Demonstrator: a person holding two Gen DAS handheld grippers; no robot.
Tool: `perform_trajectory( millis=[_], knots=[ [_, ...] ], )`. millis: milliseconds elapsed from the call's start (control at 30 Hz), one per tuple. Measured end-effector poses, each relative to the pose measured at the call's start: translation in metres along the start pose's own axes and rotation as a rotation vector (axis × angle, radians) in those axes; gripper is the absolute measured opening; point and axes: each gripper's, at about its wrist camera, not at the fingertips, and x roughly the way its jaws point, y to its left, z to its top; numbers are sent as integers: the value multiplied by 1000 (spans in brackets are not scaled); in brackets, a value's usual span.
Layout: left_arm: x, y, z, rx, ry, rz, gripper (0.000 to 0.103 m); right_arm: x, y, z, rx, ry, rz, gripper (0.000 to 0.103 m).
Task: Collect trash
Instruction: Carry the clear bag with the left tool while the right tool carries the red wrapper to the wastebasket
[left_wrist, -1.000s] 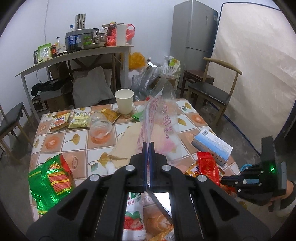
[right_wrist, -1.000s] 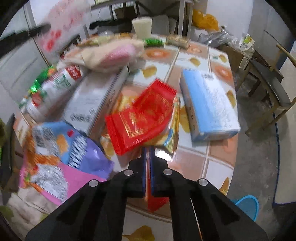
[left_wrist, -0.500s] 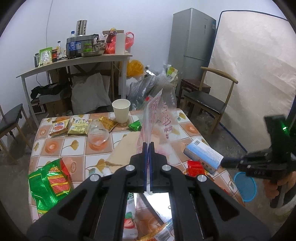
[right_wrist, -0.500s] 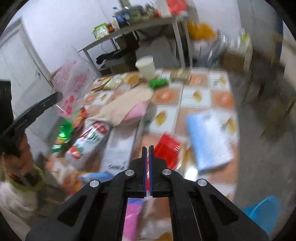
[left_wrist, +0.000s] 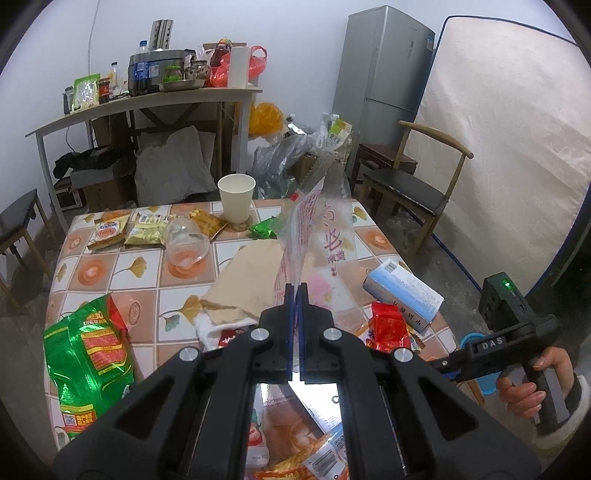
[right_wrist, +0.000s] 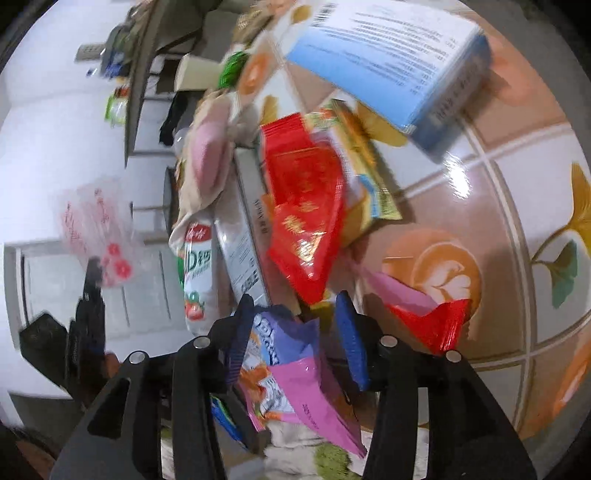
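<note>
The left gripper (left_wrist: 294, 295) was clamped shut on the lower edge of a clear plastic bag with red printing (left_wrist: 321, 229), which stood up from the jaws above the tiled, leaf-patterned tabletop (left_wrist: 110, 266). In the right wrist view the same bag showed blurred at the left.

The right gripper (right_wrist: 295, 310) had just been opening; its blue-padded jaws stood apart and tilted over a heap of wrappers at the tabletop's edge. A purple and pink snack packet (right_wrist: 291, 369) lay between and below the jaws, but the pads did not press on it. Just ahead of the fingertips lay a shiny red foil packet with gold print (right_wrist: 306, 206), resting on a yellow wrapper (right_wrist: 365, 184). A second, crumpled red wrapper (right_wrist: 432, 317) lay just to the right of the right jaw. Beyond them sat a light blue and white cardboard box (right_wrist: 399, 62), and to the left a grey carton (right_wrist: 243, 229) and a white drink bottle with strawberry label (right_wrist: 195, 266).

In the left wrist view, the right gripper's handle was held in a hand (left_wrist: 532, 384) at the tabletop's near right corner. Farther off on the tabletop were a white paper cup (left_wrist: 236, 197), an overturned clear plastic cup (left_wrist: 186, 247), a brown paper bag (left_wrist: 247, 280) and a large green snack bag (left_wrist: 88, 354).
</note>
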Motion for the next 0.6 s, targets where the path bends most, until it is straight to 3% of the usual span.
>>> perform_trajectory(
  millis=[367,467,533,600],
  knots=[
    [6,4,-3,-20,10,-19,0,13,-18,9,167,-63,42,45],
    [7,4,-2,-21,10,-21,0,13,-20,12,173,-101,37,35],
    [6,4,-2,-20,10,-20,0,14,-20,14,176,-106,45,21],
    [6,4,-2,-18,9,-18,0,14,-20,13,168,-116,55,17]
  ],
)
